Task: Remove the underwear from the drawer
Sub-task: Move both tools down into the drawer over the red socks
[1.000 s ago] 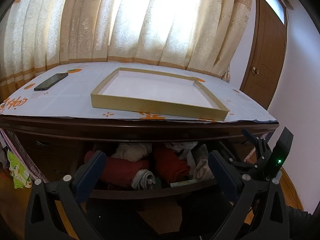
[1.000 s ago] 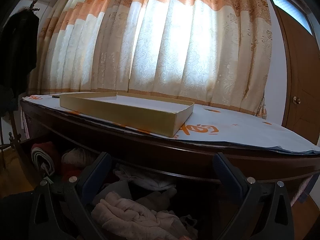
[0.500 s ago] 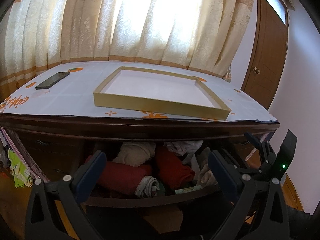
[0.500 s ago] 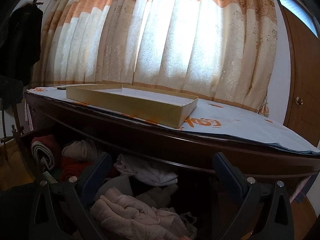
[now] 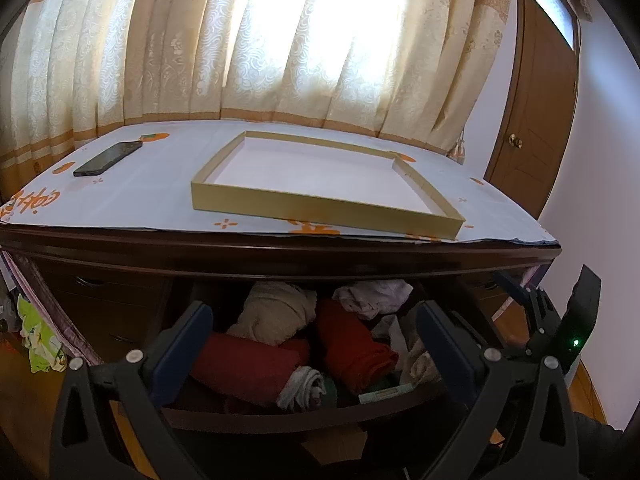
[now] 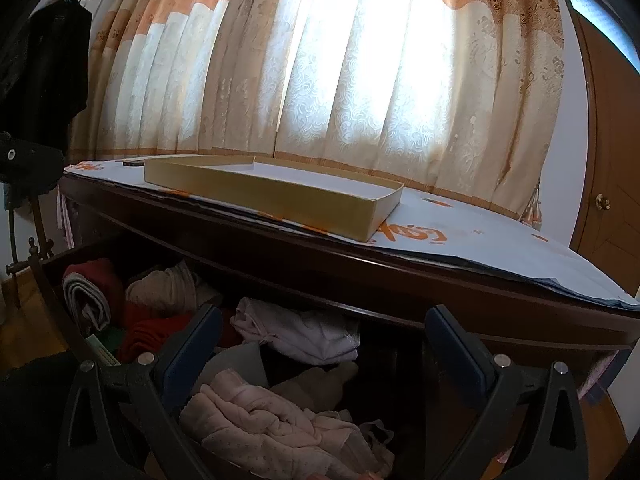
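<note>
The drawer (image 5: 280,420) under the dark wooden table stands open and is packed with rolled clothes. In the left wrist view I see two red rolls (image 5: 352,344), a beige roll (image 5: 276,312), a white garment (image 5: 372,292) and a small grey-white roll (image 5: 304,386). My left gripper (image 5: 312,336) hovers open in front of the drawer, holding nothing. In the right wrist view a pink garment (image 6: 272,432) lies nearest, with a white garment (image 6: 296,332) behind it. My right gripper (image 6: 324,344) is open above them, empty.
On the table's white cloth (image 5: 140,196) sit a shallow yellow cardboard tray (image 5: 320,204) and a black phone (image 5: 108,158). Curtains hang behind. A brown door (image 5: 536,120) is at the right, and a dark coat (image 6: 44,72) hangs at the left.
More of the drawer's inside shows in both views than a second ago, and its front edge sits lower in the left wrist view. Both grippers stay open and empty.
</note>
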Motion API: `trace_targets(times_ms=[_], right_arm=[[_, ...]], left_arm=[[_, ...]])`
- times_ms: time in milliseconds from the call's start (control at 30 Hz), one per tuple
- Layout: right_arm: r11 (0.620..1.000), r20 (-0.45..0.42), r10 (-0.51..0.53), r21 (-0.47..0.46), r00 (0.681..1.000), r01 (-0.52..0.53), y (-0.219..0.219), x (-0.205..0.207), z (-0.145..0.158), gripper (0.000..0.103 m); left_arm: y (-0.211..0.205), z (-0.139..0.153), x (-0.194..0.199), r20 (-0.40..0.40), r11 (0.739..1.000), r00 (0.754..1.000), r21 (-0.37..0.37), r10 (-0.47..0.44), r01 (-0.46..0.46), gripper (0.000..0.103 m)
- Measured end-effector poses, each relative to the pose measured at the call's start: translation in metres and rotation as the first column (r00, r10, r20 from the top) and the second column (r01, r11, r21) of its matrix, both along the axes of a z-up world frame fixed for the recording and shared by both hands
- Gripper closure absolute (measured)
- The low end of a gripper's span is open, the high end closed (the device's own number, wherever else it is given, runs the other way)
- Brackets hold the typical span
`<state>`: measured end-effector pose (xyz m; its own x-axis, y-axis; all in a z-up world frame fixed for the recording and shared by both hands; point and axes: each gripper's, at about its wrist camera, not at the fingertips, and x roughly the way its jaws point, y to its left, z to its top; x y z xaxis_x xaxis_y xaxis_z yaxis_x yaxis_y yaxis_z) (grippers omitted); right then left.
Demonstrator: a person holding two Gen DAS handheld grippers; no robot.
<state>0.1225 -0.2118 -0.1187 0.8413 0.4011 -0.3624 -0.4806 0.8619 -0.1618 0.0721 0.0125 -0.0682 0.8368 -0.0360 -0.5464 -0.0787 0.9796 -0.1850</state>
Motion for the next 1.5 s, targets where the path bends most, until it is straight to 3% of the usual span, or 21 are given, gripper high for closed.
trace_targets(times_ms=[367, 1500], right_arm=[[1.000, -0.048, 0.009, -0.005, 0.999, -0.009, -0.004, -0.002, 0.002, 0.001], [0.997, -0.139, -0.010, -0.075, 0.990, 0.000, -0.003, 0.017, 0.003, 0.001]], left_arm=[[0.000, 0.006, -0.008, 0.035, 0.999, 0.999, 0.031, 0.009, -0.010, 0.000], [0.021, 0.015, -0.008, 0.040, 0.999, 0.998, 0.010, 0.053, -0.054, 0.000]])
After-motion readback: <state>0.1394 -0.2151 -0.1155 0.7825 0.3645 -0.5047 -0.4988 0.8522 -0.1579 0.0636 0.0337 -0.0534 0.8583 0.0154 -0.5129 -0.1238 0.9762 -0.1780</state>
